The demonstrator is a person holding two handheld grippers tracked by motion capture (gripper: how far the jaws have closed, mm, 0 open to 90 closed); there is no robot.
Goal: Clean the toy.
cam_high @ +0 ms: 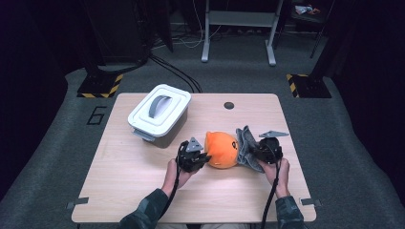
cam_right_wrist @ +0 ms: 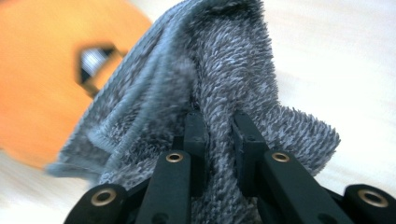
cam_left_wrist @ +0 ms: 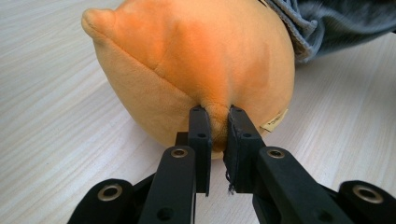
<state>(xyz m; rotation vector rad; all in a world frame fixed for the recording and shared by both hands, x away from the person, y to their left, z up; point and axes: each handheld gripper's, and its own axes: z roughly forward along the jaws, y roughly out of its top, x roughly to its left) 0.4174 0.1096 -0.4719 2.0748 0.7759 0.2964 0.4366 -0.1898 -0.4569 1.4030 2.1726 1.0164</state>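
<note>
A pale wood counter [cam_high: 143,191] stands on grey carpet in a dark room. The left hand-held gripper [cam_left_wrist: 217,122] is pinched tight on a fold of the orange plush toy [cam_left_wrist: 196,60] lying mid-counter, and the right hand-held gripper [cam_right_wrist: 219,122] is clamped on a bunched grey towel [cam_right_wrist: 219,60] that touches the toy's right side and hides part of it. A blurred dark patch on the plush is hard to read, and a white lidded bin [cam_high: 159,113] sits apart at the back left.
</note>
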